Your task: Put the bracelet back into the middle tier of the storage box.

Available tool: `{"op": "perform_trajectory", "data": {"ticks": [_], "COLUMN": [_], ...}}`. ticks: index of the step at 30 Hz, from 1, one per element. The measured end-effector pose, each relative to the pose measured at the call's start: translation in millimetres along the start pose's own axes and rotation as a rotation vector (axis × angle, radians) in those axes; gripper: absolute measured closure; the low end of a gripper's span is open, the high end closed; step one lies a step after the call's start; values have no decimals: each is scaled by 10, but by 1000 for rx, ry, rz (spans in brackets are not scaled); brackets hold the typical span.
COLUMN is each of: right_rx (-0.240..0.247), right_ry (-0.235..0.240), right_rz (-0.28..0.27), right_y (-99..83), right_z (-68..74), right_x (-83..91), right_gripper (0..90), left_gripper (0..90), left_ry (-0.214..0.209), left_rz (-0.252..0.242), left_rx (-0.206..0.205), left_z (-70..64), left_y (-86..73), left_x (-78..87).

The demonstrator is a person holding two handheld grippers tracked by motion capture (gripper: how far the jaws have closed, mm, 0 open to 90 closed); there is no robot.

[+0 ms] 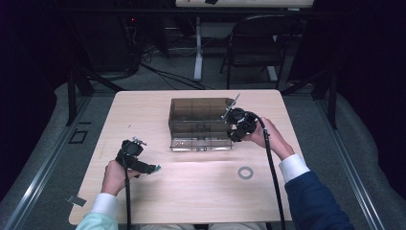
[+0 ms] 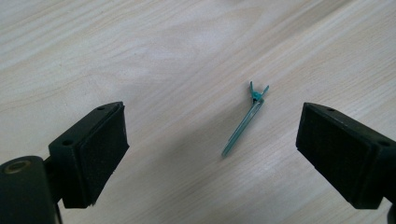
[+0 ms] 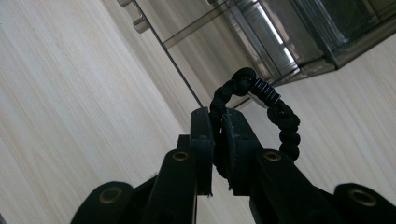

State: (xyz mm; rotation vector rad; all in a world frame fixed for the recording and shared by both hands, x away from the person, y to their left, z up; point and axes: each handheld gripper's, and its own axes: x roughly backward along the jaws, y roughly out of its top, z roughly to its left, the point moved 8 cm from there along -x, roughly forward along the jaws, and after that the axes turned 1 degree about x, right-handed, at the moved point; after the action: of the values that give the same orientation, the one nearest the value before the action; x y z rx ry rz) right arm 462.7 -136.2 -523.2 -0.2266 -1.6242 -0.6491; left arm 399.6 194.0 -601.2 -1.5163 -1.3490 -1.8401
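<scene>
— Broadly, what lies where, starting with the biggest thing?

— Item one, the wooden table [image 1: 191,191], pale and square to the person seated at its near edge. Item two, the smoky clear organizer box [image 1: 200,123] at the table's middle, toward the far side, split into compartments; its near front lies folded down flat on the wood.

— And the two hand tools?

— Item three, the right gripper [image 1: 233,130], held at the box's right near corner by the hand in the dark blue sleeve. In the right gripper view its jaws stand nearly together, pinched on a black braided hair tie [image 3: 261,105], which loops up and to the right of the tips, with the box's edge just beyond. Item four, the left gripper [image 2: 212,149], held at the near left of the table, well apart from the box, by the hand in the light sleeve. Its jaws stand wide and hold nothing.

— What lies under that one?

— Item five, a teal hair clip [image 2: 243,120], flat on the bare wood between the spread pads [image 2: 100,156], touching neither. Item six, a grey ring [image 1: 245,172], lying alone on the near right of the table.
</scene>
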Motion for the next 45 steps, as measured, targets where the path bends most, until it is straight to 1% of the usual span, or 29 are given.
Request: {"op": "perform_trajectory", "data": {"ticks": [3,10,12,13,15,16,19,22,23,24,26,27,29,30,33,35,36,45], "right_rx": [0,14,8,18,11,21,24,24,16,24,23,13,28,22,15,13,11,0], "right_ry": [7,12,14,13,16,13,17,22,29,25,29,32,26,36,39,34,41,49], "right_rz": [-10,-5,-21,-8,-14,-4,-3,-8,-17,-8,-11,-18,3,-4,-7,-1,-1,15], "right_y": [52,149,176,177,202,205,237,272,285,293,316,330,338,350,372,376,381,383], "right_z": [25,49,55,50,65,60,70,83,95,93,98,106,93,97,94,89,88,80], "right_x": [-31,-71,-95,-92,-123,-124,-160,-199,-221,-227,-257,-280,-297,-325,-372,-392,-411,-531], "right_gripper": [836,836,836,835,835,835,835,835,835,835,835,835,835,835,835,835,835,834], "left_gripper": [90,90,89,90,89,89,89,89,89,89,89,89,89,89,89,89,89,89], "left_ry": [-2,-4,-5,-5,-5,-5,-5,-6,-6,-6,-6,-7,-7,-7,-8,-7,-8,-8], "left_rz": [0,-1,0,-1,-1,-1,0,1,1,1,-1,-1,-1,-1,0,-1,-2,-1], "left_rx": [0,-2,-1,-1,-1,-2,-2,-1,-1,-2,-1,-1,-2,-2,-1,-1,0,-1], "left_z": [0,1,0,0,-2,-2,0,2,3,3,3,2,1,1,3,6,6,4], "left_y": [-1,-2,-1,0,1,1,0,-3,-3,-3,-3,-4,-3,-3,-5,-6,-6,-6], "left_x": [1,-1,-2,-4,-4,-4,-6,-4,-4,-3,-2,-2,-2,-2,-5,-5,-6,-7]}}
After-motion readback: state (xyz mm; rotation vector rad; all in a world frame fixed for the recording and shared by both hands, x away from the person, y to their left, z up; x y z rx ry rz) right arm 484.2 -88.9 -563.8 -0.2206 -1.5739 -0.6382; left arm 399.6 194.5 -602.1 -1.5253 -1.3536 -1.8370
